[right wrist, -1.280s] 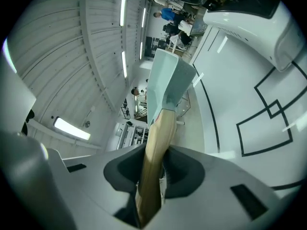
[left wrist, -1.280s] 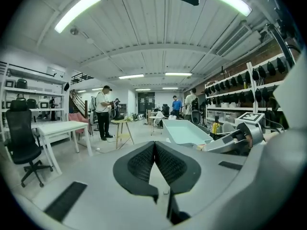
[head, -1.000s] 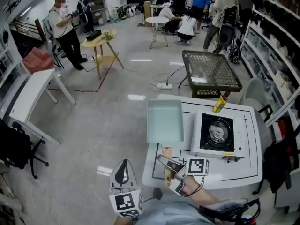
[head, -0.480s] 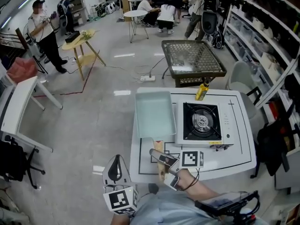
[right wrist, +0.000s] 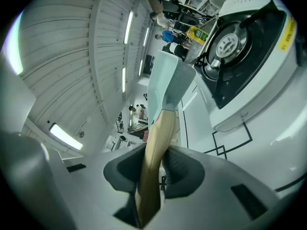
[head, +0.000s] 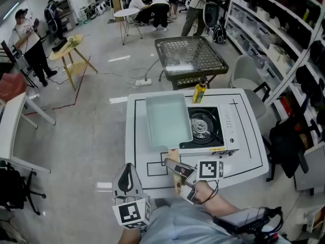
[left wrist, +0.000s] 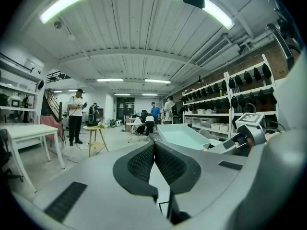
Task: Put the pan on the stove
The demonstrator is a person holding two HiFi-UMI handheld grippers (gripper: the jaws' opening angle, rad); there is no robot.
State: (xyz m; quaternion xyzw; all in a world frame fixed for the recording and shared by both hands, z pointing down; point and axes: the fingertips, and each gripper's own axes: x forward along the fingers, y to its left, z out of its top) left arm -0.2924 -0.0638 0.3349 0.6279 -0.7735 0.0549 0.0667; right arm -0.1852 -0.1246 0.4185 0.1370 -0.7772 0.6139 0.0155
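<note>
left gripper: grey shell, black ribbed fingers | right gripper: same grey | marker cubes: white, black square codes | shirt: pale blue-grey | wrist cable: thin, black

We logged a white table with black outlines, standing on the grey floor. On it sat a portable gas stove right of centre and a yellow bottle at the far edge.
</note>
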